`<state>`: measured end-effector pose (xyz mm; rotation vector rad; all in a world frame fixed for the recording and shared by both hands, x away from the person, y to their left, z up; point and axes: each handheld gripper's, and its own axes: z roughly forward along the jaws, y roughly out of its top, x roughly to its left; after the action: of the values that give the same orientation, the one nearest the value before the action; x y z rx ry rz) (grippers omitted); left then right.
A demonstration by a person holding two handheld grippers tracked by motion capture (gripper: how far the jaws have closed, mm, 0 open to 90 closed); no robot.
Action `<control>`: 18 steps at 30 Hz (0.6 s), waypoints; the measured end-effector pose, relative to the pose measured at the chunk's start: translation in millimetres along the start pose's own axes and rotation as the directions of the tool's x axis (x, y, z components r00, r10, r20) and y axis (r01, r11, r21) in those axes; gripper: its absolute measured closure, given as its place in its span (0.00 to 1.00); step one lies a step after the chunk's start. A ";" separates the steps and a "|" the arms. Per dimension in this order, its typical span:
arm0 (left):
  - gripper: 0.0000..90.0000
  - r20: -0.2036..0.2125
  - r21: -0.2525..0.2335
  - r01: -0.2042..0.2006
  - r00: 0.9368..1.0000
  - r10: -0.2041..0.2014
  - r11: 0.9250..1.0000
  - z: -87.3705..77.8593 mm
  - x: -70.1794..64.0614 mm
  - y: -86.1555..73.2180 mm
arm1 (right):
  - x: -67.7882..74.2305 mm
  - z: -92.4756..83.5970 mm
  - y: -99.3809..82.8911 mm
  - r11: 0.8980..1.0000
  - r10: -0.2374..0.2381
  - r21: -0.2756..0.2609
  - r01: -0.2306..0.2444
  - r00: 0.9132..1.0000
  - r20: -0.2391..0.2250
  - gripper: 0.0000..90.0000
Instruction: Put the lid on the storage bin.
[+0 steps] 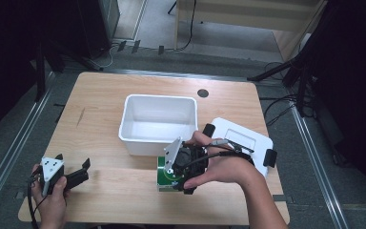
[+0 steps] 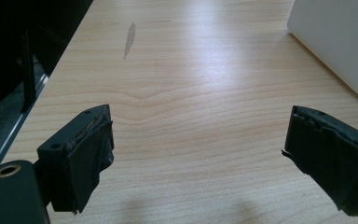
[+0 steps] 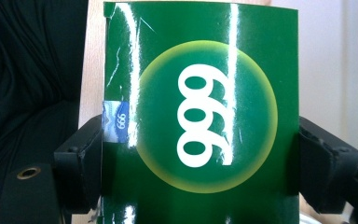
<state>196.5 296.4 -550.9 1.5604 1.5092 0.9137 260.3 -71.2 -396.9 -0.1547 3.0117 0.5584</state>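
Right gripper (image 3: 200,154) fingers clamped on green box (image 3: 200,116) beside white bin (image 1: 158,123), left gripper (image 2: 196,154) low over table (image 2: 186,84), fingers spread wide, empty

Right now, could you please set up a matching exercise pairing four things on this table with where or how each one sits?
Things:
1. green glossy box marked 999
2. white rectangular plastic tub
3. white flat lid with black clips
4. left gripper

States:
A. open, above bare wood at the near left
B. lying flat to the right of the tub
C. between the right gripper's jaws
D. empty, at the table's middle

Pairs: 1-C, 2-D, 3-B, 4-A
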 end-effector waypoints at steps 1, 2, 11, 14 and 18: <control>0.09 0.001 0.000 0.002 1.000 -0.002 1.000 0.1 -0.1 0.0 | -0.7 -2.5 0.2 1.000 0.001 0.001 -0.001 1.000 0.002 0.18; 0.09 0.002 0.000 0.001 1.000 -0.001 1.000 0.0 -0.1 0.0 | -1.3 -4.4 0.4 1.000 0.000 0.001 0.000 1.000 0.005 0.18; 0.09 0.002 0.000 0.001 1.000 -0.001 1.000 -0.1 -0.1 0.0 | -8.3 -27.8 3.6 1.000 -0.005 -0.010 0.005 1.000 0.020 0.18; 0.09 0.004 -0.002 0.002 1.000 -0.002 1.000 -0.3 0.1 -0.1 | -10.1 -35.7 4.4 1.000 -0.004 -0.016 0.004 0.999 0.032 0.18; 0.09 0.001 -0.001 0.000 1.000 0.000 1.000 -0.1 -0.2 -0.1 | -13.9 -43.2 4.6 1.000 -0.004 0.002 0.004 0.999 0.045 0.18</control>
<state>196.3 296.2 -550.9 1.5600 1.5080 0.9132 271.3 -81.3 -353.8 -0.1456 2.9682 0.5514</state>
